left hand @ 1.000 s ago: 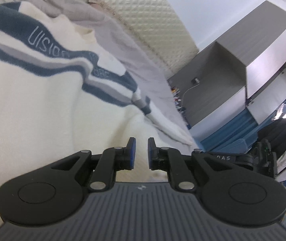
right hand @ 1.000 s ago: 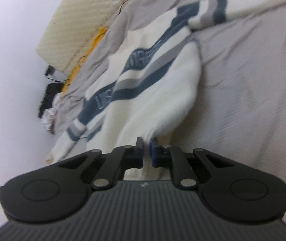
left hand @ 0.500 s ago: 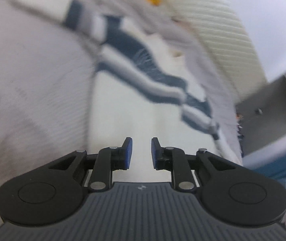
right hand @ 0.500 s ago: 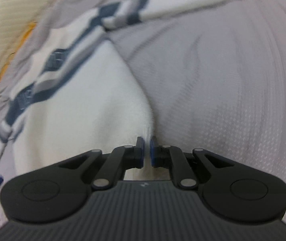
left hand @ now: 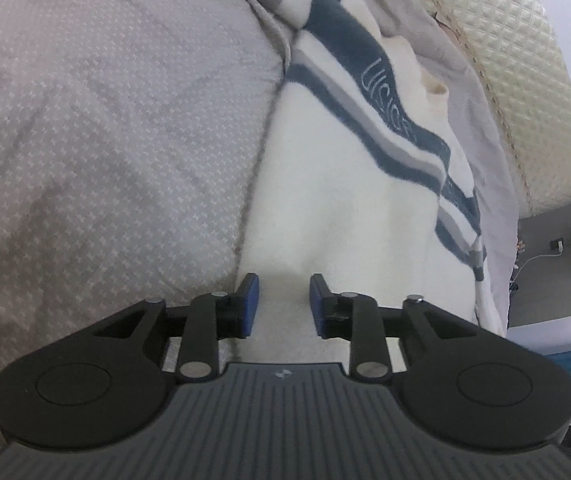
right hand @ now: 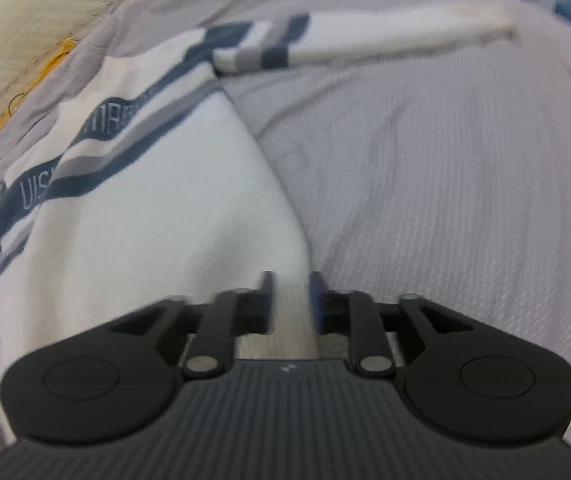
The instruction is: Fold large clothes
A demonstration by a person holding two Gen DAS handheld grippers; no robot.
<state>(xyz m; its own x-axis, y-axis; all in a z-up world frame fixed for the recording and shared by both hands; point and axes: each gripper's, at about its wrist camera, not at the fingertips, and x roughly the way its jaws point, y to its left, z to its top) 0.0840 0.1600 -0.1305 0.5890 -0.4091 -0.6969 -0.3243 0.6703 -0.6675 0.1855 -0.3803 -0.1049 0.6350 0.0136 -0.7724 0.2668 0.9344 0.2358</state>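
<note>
White sweater [left hand: 325, 200] with navy and grey stripes lies flat on grey bedspread [left hand: 105, 140]. Left gripper [left hand: 284, 298] and right gripper [right hand: 290, 300]: jaws have just been opening, now parted over the hem corners, nothing clamped.

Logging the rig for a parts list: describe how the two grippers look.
The left gripper and right gripper look alike: black linkage arms with silver pivot pins, round black side discs, a ribbed dark grey body with a small logo, and blue pads on the fingers.
</note>
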